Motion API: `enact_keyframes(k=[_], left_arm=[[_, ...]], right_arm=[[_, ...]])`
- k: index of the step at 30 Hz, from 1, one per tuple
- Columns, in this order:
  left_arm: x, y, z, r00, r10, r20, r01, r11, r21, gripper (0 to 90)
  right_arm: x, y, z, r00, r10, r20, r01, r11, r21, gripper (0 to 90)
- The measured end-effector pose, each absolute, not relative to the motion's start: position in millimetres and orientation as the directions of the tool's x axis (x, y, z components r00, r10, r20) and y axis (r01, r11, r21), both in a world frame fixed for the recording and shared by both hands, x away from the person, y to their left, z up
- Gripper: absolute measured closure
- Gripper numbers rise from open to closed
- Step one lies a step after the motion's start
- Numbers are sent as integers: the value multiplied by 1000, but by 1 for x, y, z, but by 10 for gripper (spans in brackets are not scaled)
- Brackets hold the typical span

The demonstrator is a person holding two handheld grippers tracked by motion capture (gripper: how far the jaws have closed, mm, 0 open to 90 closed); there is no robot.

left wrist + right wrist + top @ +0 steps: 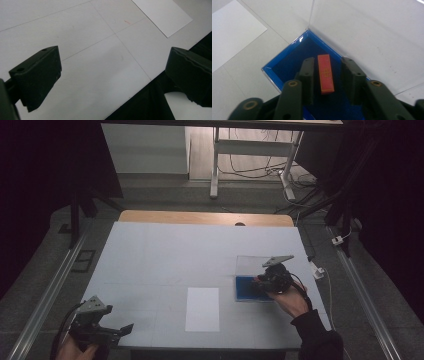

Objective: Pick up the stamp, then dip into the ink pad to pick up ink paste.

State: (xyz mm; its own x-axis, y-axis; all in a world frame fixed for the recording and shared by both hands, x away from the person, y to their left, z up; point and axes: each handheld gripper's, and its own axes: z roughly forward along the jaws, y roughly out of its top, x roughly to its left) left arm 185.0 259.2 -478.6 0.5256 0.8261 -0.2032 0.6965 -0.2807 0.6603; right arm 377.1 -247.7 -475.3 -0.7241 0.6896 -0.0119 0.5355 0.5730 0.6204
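My right gripper (325,75) has its black jaws either side of a small red block (325,73), which lies flat on the blue floor of a clear-walled box (284,62); a narrow gap shows on each side of the block, so the pads are close beside it but not pressing on it (the jaws are narrowed, not pinching). The block is oblong, with a thin gold line round its face and a gold mark in the middle, and it lies lengthwise between the jaws. From the high view my right gripper (272,280) hangs over the box (245,287) on the right part of the pale worktop (165,250), with my right hand (290,300) behind it. A white sheet of paper (202,309) lies flat just left of the box, apart from it. My left gripper (102,330) sits at the near left corner of the worktop, well away from the box, its jaws spread wide with nothing between them; beyond them are bare worktop (100,50) and a corner of the paper (162,15).
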Motion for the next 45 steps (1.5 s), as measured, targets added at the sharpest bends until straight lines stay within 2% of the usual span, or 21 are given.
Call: enact_keyframes(k=[6,15,30,45], left_arm=[[185,259,-479,525,826,-204,697,-280,660,10],[184,260,-478,523,827,-208,697,-274,663,11],[184,261,-478,527,823,-211,692,-272,668,16],[184,261,-478,527,822,-216,696,-271,665,17]], right_arm=[[378,-248,-475,-734,679,0,535,579,615,778],[378,-248,-474,-737,676,2,533,580,615,789],[362,-258,-452,-749,663,-11,469,541,698,791],[362,-258,-452,-730,683,8,493,518,699,791]])
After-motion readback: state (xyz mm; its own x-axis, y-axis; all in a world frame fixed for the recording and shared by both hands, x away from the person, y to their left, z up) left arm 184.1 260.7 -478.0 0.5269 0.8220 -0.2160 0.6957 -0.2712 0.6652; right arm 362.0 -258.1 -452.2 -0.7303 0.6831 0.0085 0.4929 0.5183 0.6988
